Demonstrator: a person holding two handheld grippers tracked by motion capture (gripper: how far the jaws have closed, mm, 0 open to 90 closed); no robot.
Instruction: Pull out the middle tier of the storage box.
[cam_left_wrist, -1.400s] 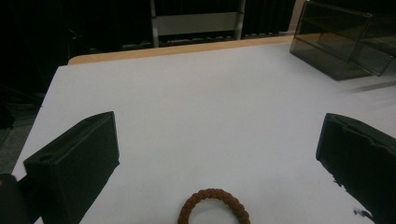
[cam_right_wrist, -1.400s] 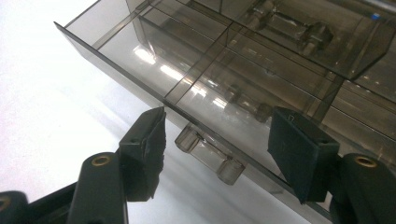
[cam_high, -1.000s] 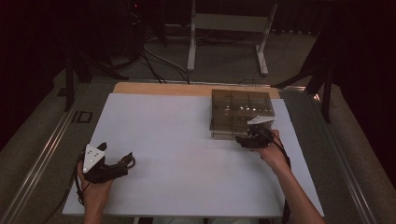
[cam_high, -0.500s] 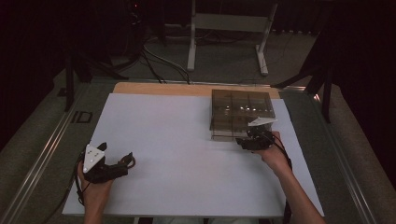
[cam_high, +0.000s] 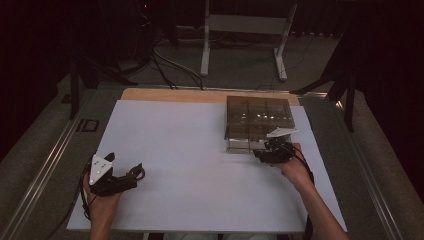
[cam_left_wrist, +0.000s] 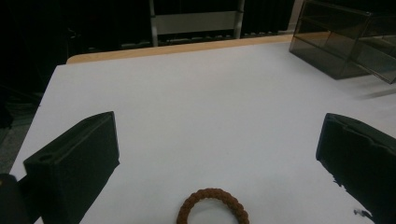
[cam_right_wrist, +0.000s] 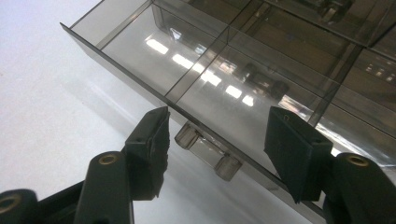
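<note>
Standing at upper right of the white table (cam_high: 190, 150), the smoky clear drawer cabinet (cam_high: 257, 117) is showing its bottom drawer (cam_right_wrist: 187, 60) pulled out. The right gripper (cam_right_wrist: 215, 140) is straddling the drawer's handle (cam_right_wrist: 208, 151), jaws apart, not pressing; nothing has shifted this past second. The left gripper (cam_left_wrist: 219, 154) is waiting wide open over a brown braided bracelet (cam_left_wrist: 213, 207), lower left.

Only a dim mark, perhaps "ID", shows on the grey floor strip (cam_high: 87, 125) left of the table.
</note>
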